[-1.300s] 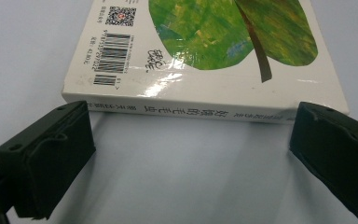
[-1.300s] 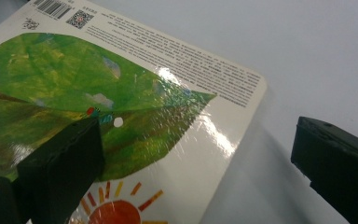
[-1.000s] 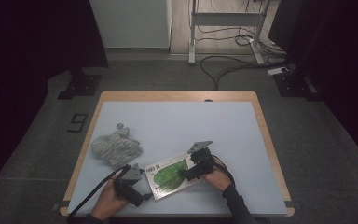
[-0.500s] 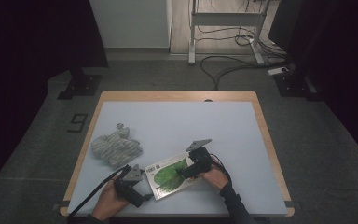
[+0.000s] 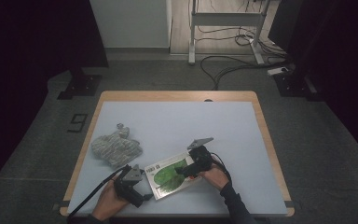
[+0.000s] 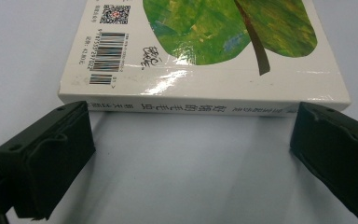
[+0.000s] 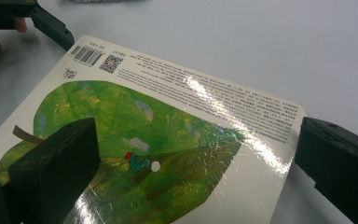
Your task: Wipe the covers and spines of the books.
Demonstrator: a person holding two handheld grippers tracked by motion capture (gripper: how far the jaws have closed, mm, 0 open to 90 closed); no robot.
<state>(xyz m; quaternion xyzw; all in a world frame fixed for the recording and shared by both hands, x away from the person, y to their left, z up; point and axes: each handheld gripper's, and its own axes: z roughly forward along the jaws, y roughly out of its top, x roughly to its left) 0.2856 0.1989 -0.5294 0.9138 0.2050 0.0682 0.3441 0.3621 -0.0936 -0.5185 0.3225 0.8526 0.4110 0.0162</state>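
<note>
A white picture book [image 5: 168, 176] with a big green leaf on its cover lies flat near the table's front edge. My left gripper [image 5: 139, 191] sits at the book's left end, open. In the left gripper view its jaws [image 6: 191, 154] stand wide apart just short of the book's spine [image 6: 200, 106], touching nothing. My right gripper [image 5: 183, 170] hovers over the book's right part, also open. In the right gripper view [image 7: 191, 163] one jaw hangs above the leaf picture [image 7: 135, 140] and the other lies past the cover's edge.
A crumpled grey cloth [image 5: 114, 148] lies left of the book, behind the left gripper. The pale blue table top [image 5: 186, 126] stretches bare behind the book. The left gripper's jaw [image 7: 51, 27] and a fingertip show at the right gripper view's upper left.
</note>
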